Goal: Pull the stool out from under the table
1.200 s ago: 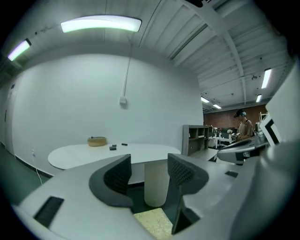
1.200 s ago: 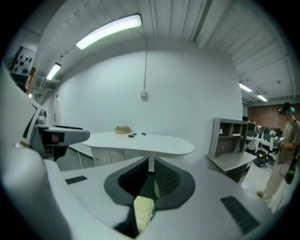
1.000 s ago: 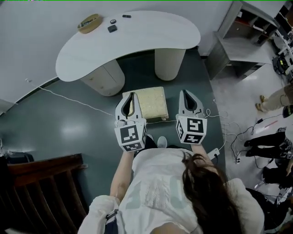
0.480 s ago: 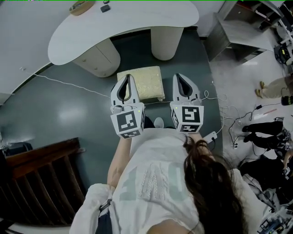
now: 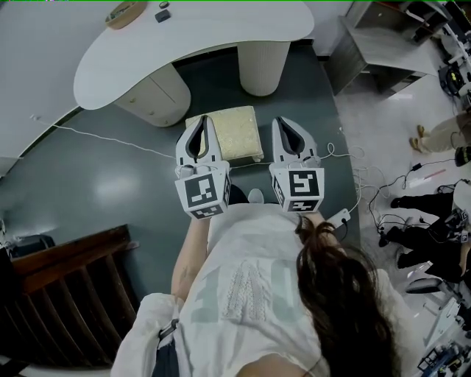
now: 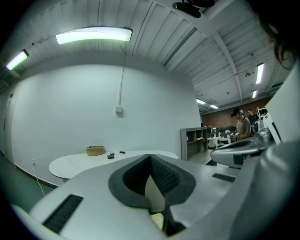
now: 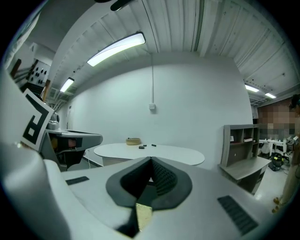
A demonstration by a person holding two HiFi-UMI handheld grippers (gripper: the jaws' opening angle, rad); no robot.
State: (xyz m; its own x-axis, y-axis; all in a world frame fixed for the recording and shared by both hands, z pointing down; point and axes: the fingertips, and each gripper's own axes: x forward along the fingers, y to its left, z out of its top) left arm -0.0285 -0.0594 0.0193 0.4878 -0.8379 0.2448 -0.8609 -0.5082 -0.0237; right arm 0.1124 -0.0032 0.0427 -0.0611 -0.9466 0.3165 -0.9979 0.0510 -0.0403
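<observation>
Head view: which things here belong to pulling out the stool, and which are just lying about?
Job: stool, table, left gripper, right gripper, both shut and empty.
Lying about: basket and small dark items on the tabletop, white cable on the floor, grey shelf unit.

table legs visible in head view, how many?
2. The left pedestal stands under the tabletop near its wide end; the right pedestal beyond the stool. The top could hide more.

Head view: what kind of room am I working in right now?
Probably a lab or workshop space rather than a home: a white table, grey open shelving, and loose cables trailing across the floor.
</observation>
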